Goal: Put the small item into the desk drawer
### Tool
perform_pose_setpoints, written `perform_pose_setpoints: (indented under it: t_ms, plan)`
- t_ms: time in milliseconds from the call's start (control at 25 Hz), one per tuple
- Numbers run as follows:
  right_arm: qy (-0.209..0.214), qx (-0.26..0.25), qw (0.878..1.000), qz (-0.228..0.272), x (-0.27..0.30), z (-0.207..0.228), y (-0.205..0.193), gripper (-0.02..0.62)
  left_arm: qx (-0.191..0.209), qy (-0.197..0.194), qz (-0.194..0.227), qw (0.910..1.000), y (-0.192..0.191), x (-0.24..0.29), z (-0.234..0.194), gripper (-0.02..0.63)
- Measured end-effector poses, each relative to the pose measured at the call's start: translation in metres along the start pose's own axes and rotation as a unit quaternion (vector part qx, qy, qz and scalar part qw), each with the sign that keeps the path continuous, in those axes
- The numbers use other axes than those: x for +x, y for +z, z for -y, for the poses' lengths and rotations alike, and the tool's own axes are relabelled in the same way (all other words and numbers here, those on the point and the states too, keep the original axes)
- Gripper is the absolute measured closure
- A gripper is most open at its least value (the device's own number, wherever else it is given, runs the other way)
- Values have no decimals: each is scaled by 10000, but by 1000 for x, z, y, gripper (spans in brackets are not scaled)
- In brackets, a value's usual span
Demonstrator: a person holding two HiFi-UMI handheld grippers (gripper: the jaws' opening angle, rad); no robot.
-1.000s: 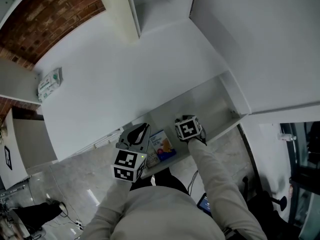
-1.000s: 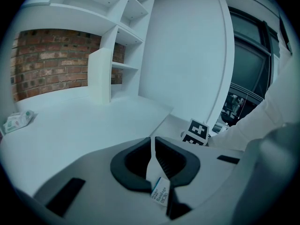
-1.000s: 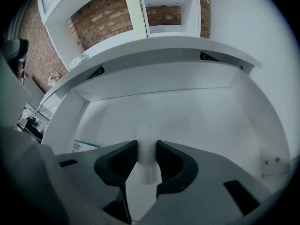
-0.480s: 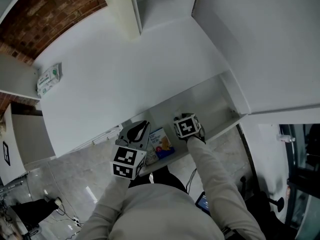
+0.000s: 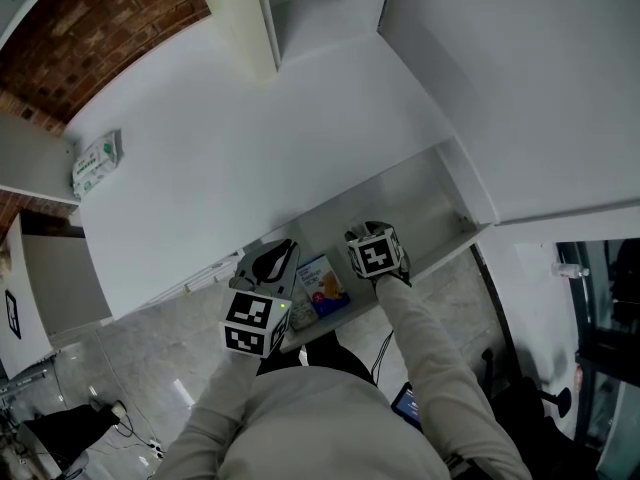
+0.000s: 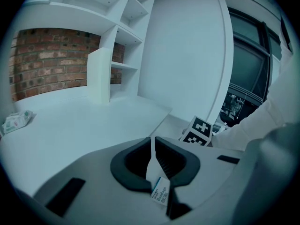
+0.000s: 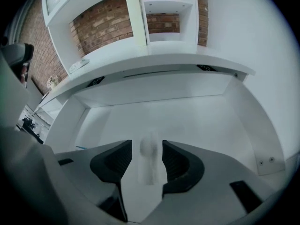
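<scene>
The desk drawer [image 5: 430, 203] stands pulled out under the white desk top [image 5: 250, 148]. My right gripper [image 5: 362, 236] reaches into it, and its jaws are opening. In the right gripper view a small white item [image 7: 149, 161] shows blurred between the parted pads of that gripper [image 7: 146, 156], with gaps on both sides, above the drawer floor [image 7: 197, 121]. My left gripper [image 5: 275, 265] hovers at the drawer's left front. Its jaws [image 6: 153, 156] are pinched on a thin white labelled packet [image 6: 159, 193].
A colourful box [image 5: 325, 288] lies in the drawer's left part between the two grippers. A pack of wipes [image 5: 97, 165] rests at the desk's far left. White shelves [image 5: 300, 8] rise at the back, and a white wall panel bounds the drawer's right side.
Both grippers stay almost in place at the drawer; the view only shifts slightly.
</scene>
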State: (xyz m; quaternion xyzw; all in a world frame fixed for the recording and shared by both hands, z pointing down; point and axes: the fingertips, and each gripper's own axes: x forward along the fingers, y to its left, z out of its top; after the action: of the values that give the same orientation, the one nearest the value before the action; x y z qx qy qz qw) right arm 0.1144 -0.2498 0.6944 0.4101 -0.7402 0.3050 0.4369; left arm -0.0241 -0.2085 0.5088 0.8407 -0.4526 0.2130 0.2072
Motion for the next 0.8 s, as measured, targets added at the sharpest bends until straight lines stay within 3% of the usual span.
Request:
perform_pose_setpoints:
  t_ms: [400,800]
  plan:
    - [6,289,9951,948,-55,-8,38,388,113,-255,182,9994,8,-5,10,565]
    - [-46,527,9767,2079,-141,-28,66,430,375,-521,430,9970,22,-15,19,565]
